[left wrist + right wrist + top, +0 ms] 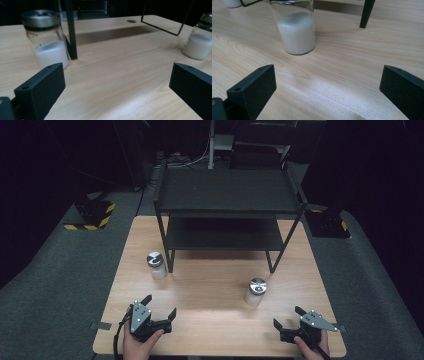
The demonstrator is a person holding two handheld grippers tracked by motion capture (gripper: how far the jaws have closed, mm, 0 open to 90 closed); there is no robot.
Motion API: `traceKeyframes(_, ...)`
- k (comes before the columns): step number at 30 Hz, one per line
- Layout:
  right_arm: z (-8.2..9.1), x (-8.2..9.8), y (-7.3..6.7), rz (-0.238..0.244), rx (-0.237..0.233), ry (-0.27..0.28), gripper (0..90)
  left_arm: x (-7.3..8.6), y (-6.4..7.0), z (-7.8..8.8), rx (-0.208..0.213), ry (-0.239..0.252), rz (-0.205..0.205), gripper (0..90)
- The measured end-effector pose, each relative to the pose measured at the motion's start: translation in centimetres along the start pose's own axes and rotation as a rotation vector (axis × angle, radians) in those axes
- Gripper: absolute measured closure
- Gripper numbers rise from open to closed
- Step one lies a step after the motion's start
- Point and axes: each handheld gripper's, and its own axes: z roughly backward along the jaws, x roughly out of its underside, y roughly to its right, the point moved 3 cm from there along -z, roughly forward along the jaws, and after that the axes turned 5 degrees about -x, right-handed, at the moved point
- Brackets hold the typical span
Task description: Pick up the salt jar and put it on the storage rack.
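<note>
Two glass jars with metal lids, each part full of white grains, stand on the wooden table (210, 330). One jar (157, 265) (47, 41) sits at the left beside the front left leg of a black two-tier shelf (227, 195). The other jar (255, 292) (296, 30) (200, 40) stands right of centre. My left gripper (159, 308) (115, 90) is open near the front edge, short of the left jar. My right gripper (288, 317) (327, 90) is open too, with the right jar ahead and to its left. Both hold nothing.
The black shelf stands on the far half of the table, both tiers bare; its legs (70, 30) (366, 13) rise close to the jars. Grey carpet (60, 285) surrounds the table. Black stands with yellow-black hazard stripes (92, 215) sit on the floor at both sides.
</note>
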Motion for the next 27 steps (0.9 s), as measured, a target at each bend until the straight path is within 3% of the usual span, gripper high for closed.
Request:
traceKeyframes(2,0.0,0.0,0.0,0.0,-0.003,-0.001,0.4,-0.3,-0.1,-0.2,-0.018,-0.008,0.019,0.6)
traceKeyframes(12,0.1,0.1,0.1,-0.005,-0.008,0.005,0.4,-1.4,-0.5,-1.9,-0.057,-0.001,0.022,0.6)
traceKeyframes(21,0.1,0.1,0.2,-0.007,-0.01,0.007,0.4,-3.0,-0.5,-3.5,-0.079,0.015,0.006,0.5)
traceKeyframes(27,0.1,0.1,0.2,-0.007,-0.012,0.007,0.4,-3.9,-0.9,-4.9,-0.124,0.015,0.003,0.6)
